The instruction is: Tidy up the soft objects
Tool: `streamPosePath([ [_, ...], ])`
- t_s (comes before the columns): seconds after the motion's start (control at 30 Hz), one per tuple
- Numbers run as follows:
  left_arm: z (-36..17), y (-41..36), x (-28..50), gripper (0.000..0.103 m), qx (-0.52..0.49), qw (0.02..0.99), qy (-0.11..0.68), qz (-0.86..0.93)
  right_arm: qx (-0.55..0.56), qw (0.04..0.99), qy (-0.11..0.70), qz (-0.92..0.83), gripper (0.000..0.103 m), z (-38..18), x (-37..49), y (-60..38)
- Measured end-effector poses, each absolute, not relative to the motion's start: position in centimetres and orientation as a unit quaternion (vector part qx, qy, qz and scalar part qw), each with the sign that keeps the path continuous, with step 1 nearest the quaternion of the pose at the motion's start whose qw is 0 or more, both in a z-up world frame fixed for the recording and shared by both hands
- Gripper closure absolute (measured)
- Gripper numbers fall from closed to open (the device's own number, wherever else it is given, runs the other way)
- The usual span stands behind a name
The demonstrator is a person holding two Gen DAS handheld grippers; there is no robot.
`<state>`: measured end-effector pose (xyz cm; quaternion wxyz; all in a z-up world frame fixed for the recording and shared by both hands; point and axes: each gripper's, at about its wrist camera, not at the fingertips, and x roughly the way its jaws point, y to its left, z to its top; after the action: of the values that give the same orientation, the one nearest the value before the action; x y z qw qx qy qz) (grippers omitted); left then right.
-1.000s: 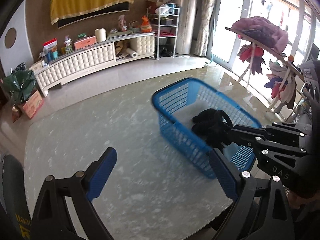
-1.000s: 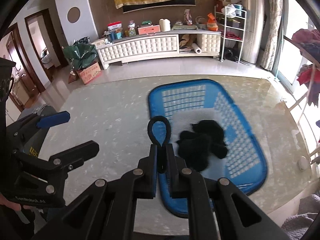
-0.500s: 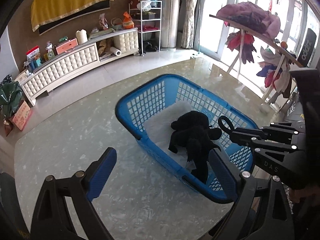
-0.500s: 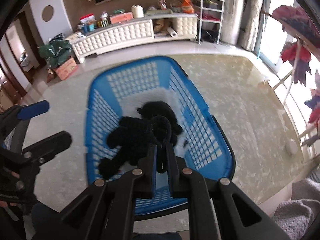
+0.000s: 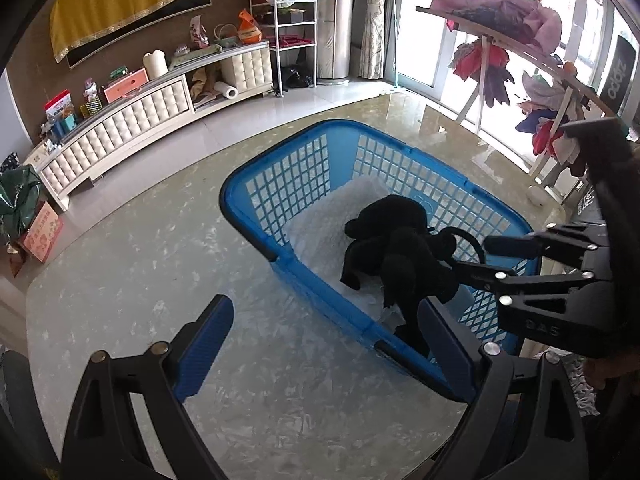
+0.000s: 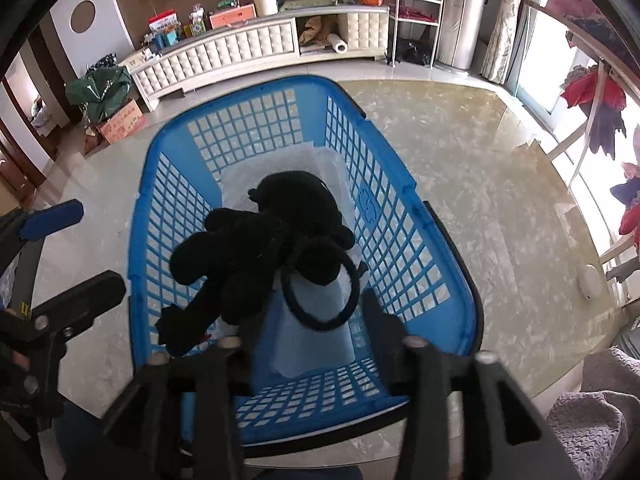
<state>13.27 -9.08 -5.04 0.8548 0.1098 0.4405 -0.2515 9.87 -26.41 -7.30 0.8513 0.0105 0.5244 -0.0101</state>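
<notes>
Black on black makes trouble for the eye here: elastic loop (image 6: pixel 320 325) over black plush toy (image 6: pixel 256 248), both inside the blue basket (image 6: pixel 392 216), above its white liner (image 6: pixel 312 160). Sits between the spread jaws of the right gripper (image 6: pixel 308 320), which pinch nothing. Cannot tell whether the loop touches a finger or hangs free just above the toy. Same from the left wrist view: loop (image 5: pixel 476 240) just ahead of the right gripper (image 5: pixel 468 256), close against the toy's upper side.

Left gripper (image 5: pixel 322 312) hovers wide open and empty over the marbled table (image 5: pixel 160 264), one blue pad just beside the basket's near wall.

Risks, as a judgement:
- Snagging. With the loop this close to the right-hand fingers, pulling back at a slant could hook it and carry it out over the rim.
- Dragging the toy. If caught on a plush limb, could lift or tip the toy on the way out.
- Losing track. Same colour as the toy, so easy to take for settled while draped half over an edge.
- Shoving the basket. Stands near the table's edge on a glossy top; a knock from the left pad against the wall could slide it towards that edge.

Safest exit likely straight up, jaws wide.
</notes>
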Motion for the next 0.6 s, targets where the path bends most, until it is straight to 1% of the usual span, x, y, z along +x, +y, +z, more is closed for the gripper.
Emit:
streamPosePath([
  [0.03,-5.0,-9.0,13.2,0.01,0.11,0.855,0.441,-0.25,0.009,0.853,0.521,-0.011,0.05,-7.2,9.7,-26.6],
  [0.07,-5.0,-8.8,13.1,0.01,0.108,0.855,0.441,-0.249,0.005,0.856,0.516,-0.011,0.041,-6.8,9.4,-26.4],
  [0.1,-4.9,-8.7,13.1,0.01,0.108,0.855,0.441,-0.249,0.006,0.859,0.512,-0.009,0.036,-6.7,9.3,-26.5],
  [0.13,-4.8,-8.6,12.9,0.01,0.11,0.856,0.44,-0.249,0.007,0.862,0.507,-0.006,0.025,-6.3,9.1,-26.4],
  [0.17,-4.7,-8.5,12.7,0.01,0.112,0.857,0.439,-0.246,0.006,0.865,0.503,-0.006,0.019,-6.1,9.0,-26.3],
  [0.37,-3.3,-6.9,11.5,0.01,0.107,0.866,0.428,-0.236,-0.011,0.877,0.48,0.016,0.003,-4.2,7.6,-24.8],
  [0.6,-0.6,-5.2,9.2,0.01,0.095,0.881,0.407,-0.221,-0.021,0.9,0.435,0.033,0.0,-1.6,6.0,-22.5],
])
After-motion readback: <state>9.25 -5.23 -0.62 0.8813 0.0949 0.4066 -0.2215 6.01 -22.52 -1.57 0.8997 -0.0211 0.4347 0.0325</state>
